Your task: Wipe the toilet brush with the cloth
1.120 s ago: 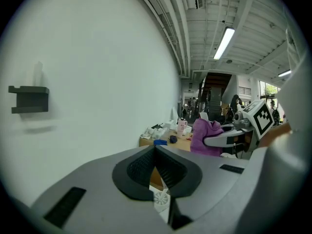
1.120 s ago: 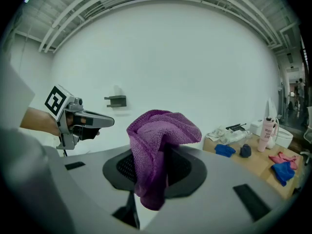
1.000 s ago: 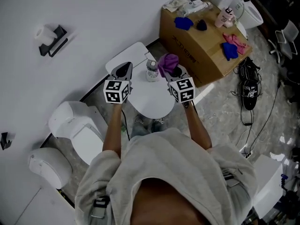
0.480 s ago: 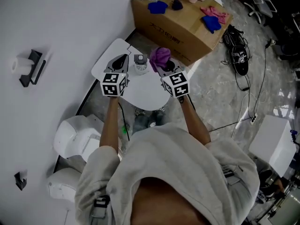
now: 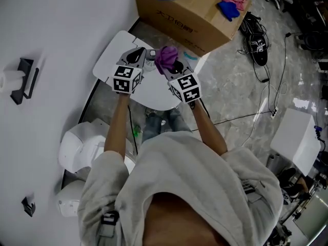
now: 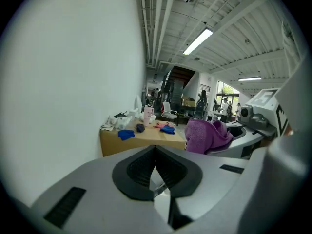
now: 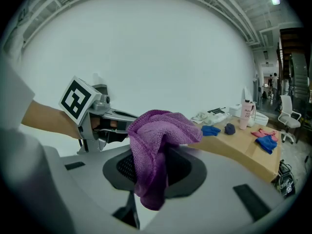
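The right gripper's (image 7: 157, 156) fingers are clamped on a purple cloth (image 7: 157, 130), which bunches above them and hangs down through the gap. The left gripper's (image 6: 155, 151) fingers are pressed together at their tips with nothing between them. In the head view the left gripper (image 5: 137, 54) and right gripper (image 5: 172, 66) are held side by side, near each other, above a round white worktop (image 5: 154, 95), the cloth (image 5: 166, 57) rising from the right fingers. Between the two pairs of fingers a small grey-topped object (image 5: 150, 57) stands on the worktop; I cannot tell whether it is the toilet brush. Beyond the fingers sits a cardboard box (image 5: 187, 14) bearing blue and pink rags (image 5: 229, 5).
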